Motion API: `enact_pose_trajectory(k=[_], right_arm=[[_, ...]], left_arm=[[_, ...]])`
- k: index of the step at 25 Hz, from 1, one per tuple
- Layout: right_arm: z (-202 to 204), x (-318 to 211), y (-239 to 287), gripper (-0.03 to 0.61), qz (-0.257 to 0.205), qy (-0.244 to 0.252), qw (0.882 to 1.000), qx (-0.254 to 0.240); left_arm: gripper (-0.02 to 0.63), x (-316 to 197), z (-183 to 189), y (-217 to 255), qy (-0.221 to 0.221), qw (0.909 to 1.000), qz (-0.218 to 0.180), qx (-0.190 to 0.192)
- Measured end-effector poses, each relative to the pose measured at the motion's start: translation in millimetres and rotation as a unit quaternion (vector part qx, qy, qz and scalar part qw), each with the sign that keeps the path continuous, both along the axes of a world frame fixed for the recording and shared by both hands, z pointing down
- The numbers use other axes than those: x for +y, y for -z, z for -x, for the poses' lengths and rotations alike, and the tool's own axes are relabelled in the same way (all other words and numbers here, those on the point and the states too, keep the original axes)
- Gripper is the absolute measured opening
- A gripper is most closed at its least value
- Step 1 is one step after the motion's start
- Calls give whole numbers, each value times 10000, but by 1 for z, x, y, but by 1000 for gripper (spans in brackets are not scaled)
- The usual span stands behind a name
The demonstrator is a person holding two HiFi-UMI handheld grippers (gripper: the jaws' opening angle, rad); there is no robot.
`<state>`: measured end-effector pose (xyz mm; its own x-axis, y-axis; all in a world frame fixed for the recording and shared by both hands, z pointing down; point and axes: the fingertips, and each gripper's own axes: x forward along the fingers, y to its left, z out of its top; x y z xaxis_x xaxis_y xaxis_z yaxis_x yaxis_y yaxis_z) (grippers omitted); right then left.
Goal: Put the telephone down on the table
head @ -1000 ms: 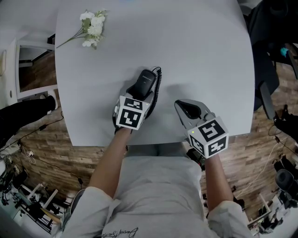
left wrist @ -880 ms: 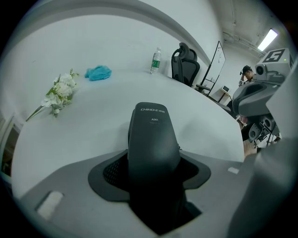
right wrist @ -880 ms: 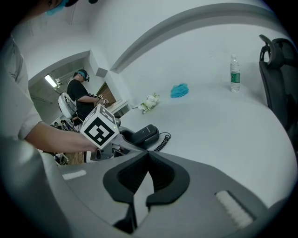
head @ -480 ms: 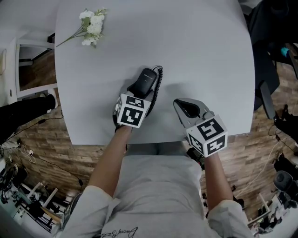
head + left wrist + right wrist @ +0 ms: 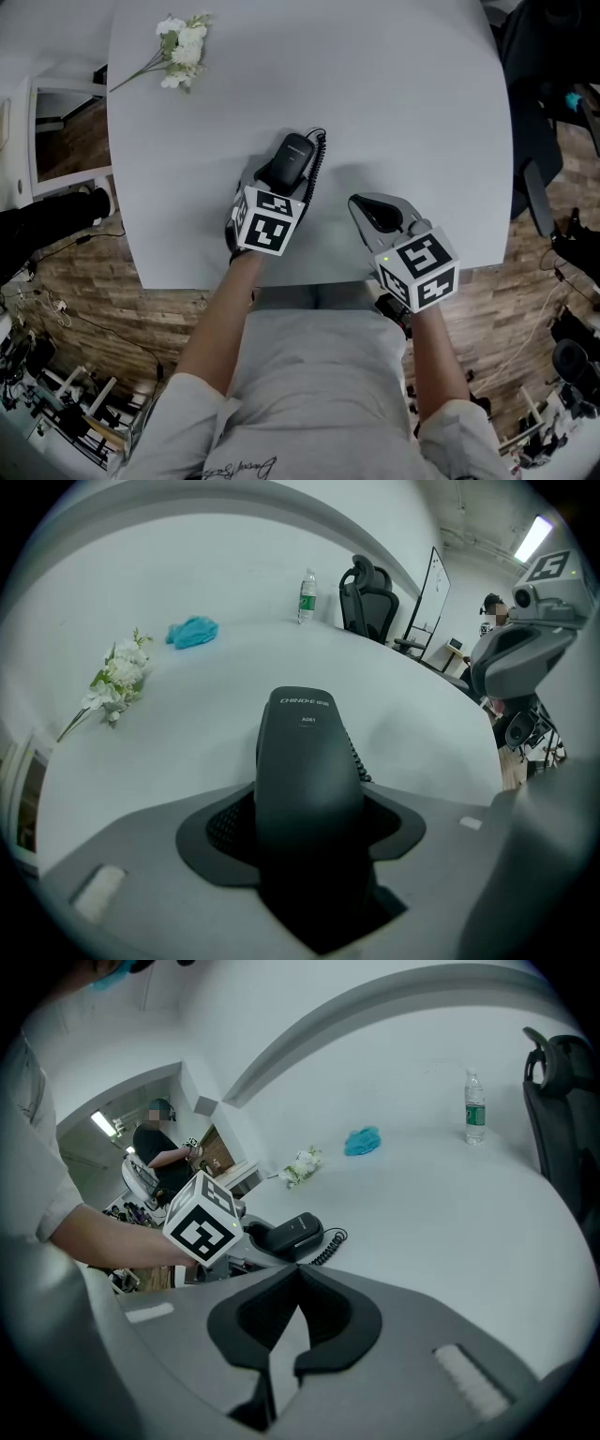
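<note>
Your right tongs (image 5: pixel 298 1271): tips together, empty. Your left tongs (image 5: pixel 309 808): clamped on the telephone (image 5: pixel 305 752), low at the table (image 5: pixel 403 112) front; contact with the surface unclear. Beside it: coiled cord (image 5: pixel 330 1244). Far left: flowers (image 5: pixel 117 677). Farthest, outside the head view: blue cloth (image 5: pixel 192 631), bottle (image 5: pixel 306 597).

The phone (image 5: pixel 292 161) lies on the bench (image 5: pixel 403 94) near its front edge, with its near end gripped in the left claw (image 5: pixel 275 192). The right claw (image 5: pixel 366 208) is to the phone's right, apart from it. Flowers (image 5: pixel 178 42) lie on the bench, far back on the left. Beyond them lies a cloth (image 5: pixel 192 631), with a bottle (image 5: pixel 307 583) standing to its right. A chair (image 5: pixel 367 597) stands behind the bench.
</note>
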<state>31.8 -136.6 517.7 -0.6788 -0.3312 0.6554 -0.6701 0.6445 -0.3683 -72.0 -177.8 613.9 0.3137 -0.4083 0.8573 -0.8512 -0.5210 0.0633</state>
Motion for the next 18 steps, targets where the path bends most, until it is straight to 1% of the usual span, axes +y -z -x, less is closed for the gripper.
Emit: enact_pose_trajectory(k=[10, 12, 18], right_arm=[[-1, 2, 1, 8, 10, 52, 10000, -27], [-2, 2, 1, 6, 9, 51, 10000, -27], [-1, 3, 0, 6, -9, 55, 10000, -35]], left_arm=[[311, 1, -1, 1, -75, 10000, -38, -49], [336, 0, -1, 1, -82, 9999, -60, -78], [351, 1, 1, 0, -69, 9999, -54, -49]])
